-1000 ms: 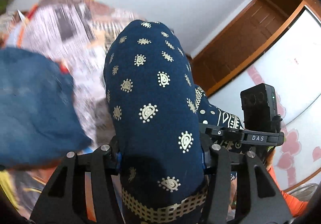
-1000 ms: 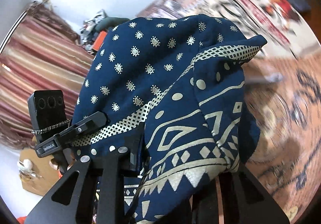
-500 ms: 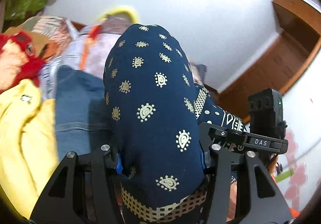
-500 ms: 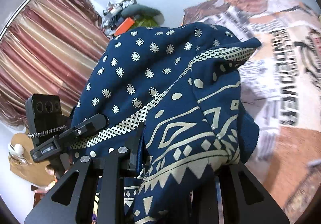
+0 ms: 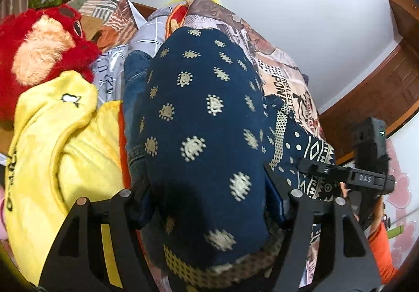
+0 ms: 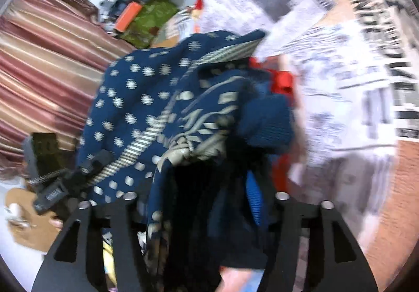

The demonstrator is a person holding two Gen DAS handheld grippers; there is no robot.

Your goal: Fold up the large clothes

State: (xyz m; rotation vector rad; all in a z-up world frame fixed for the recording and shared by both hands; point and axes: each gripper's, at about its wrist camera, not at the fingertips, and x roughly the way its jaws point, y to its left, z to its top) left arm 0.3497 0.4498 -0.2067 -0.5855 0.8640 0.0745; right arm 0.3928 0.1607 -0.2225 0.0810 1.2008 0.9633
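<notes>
Both claws apparently grip the navy garment (image 5: 199, 135) above cluttered bedding (image 6: 340, 61).

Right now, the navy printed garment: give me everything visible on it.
The navy printed garment is soft woven-looking cloth with cream dotted motifs, a checkered band and a geometric border. It is bunched, not yet folded, and bulges up between the fingers of the left gripper. The right gripper clamps another part. It hangs above the newsprint-patterned bedspread; contact is unclear.
</notes>
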